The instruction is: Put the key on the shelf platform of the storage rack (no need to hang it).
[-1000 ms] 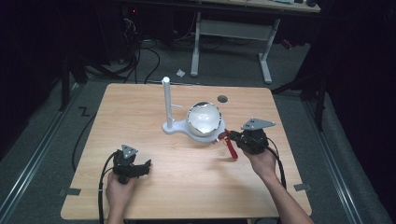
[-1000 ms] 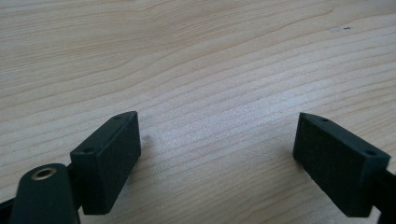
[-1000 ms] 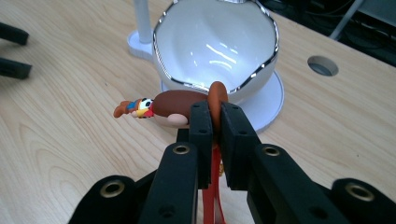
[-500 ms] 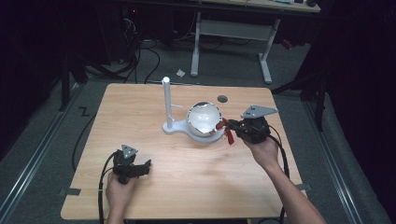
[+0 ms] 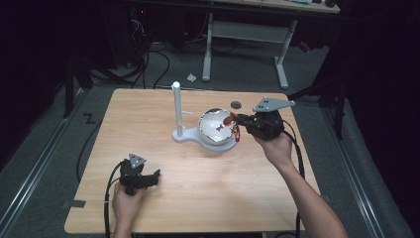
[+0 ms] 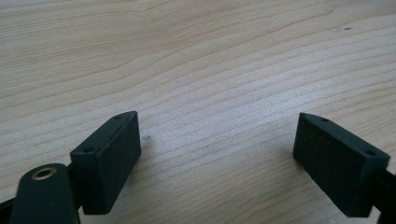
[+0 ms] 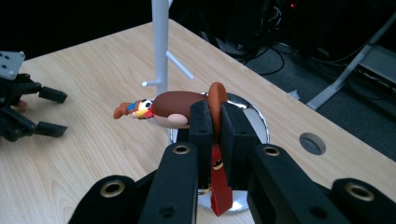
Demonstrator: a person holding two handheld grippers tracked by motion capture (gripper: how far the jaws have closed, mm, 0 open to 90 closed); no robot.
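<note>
While the left tool [image 5: 148,177] rests open, the right tool [image 7: 214,122] grips one toy bird [image 7: 170,108] above one bowl [image 5: 212,133].

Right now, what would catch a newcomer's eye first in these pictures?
The brown toy turkey with its red strap, pinched in the right claw and held over the shiny metal bowl right of the table's middle. Next, the white peg stand rising just left of the bowl. Last, the left claw, jaws wide apart with nothing between them, low over the bare wooden table near its front left.
</note>
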